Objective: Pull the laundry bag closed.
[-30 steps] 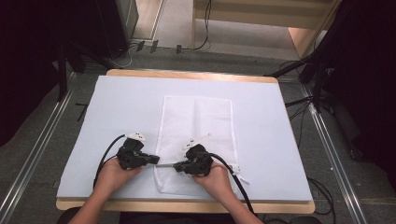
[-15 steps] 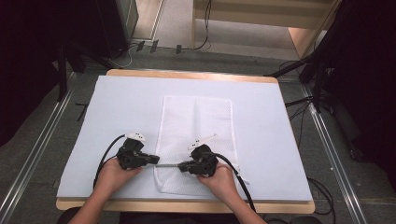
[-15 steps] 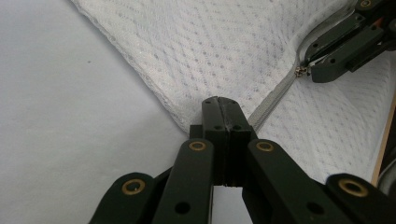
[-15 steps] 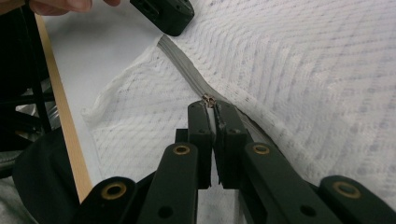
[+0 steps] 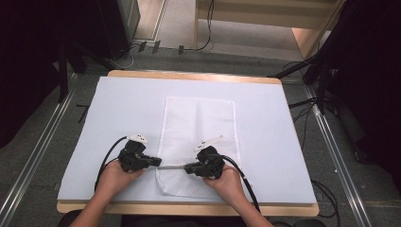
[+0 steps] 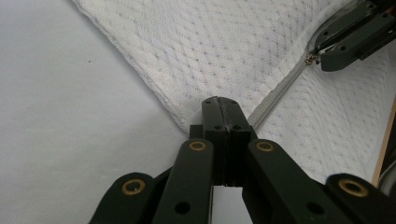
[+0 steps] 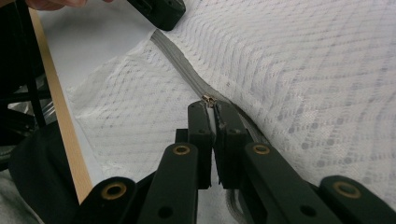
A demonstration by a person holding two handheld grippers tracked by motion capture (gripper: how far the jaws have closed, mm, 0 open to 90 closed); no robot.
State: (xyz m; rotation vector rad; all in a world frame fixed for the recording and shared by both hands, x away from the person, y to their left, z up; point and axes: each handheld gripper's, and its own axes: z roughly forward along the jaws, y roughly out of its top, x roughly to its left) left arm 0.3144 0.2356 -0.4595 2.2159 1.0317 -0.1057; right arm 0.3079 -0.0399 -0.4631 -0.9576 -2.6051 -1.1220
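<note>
On the near half of the desk (image 5: 118,99), which is covered by a pale blue sheet, lies a white mesh bag (image 5: 198,123), flat and lengthwise away from us, its near end close to the wooden front edge. A grey zipper (image 5: 171,167) runs across the bag near that end, from its left edge toward the middle.

We hold the left claw (image 5: 157,163) at the bag's left edge, pointing right. From its own camera the left claw (image 6: 222,108) has its 2 jaws pressed together with no gap, pinching the corner of the mesh where the zipper tape (image 6: 273,95) ends.

We hold the right claw (image 5: 187,167) facing it, pointing left, over the bag's lower middle. In its own view the right claw (image 7: 211,109) is likewise closed, with a thin white tab clamped between the jaws and the small metal zipper slider (image 7: 208,99) sitting right at the tips. Whether that tab is the pull itself we cannot tell for sure.

Between the 2 claws the zipper stretches in a straight line. Both hands rest on the desk behind their claws, cables trailing back toward us.
</note>
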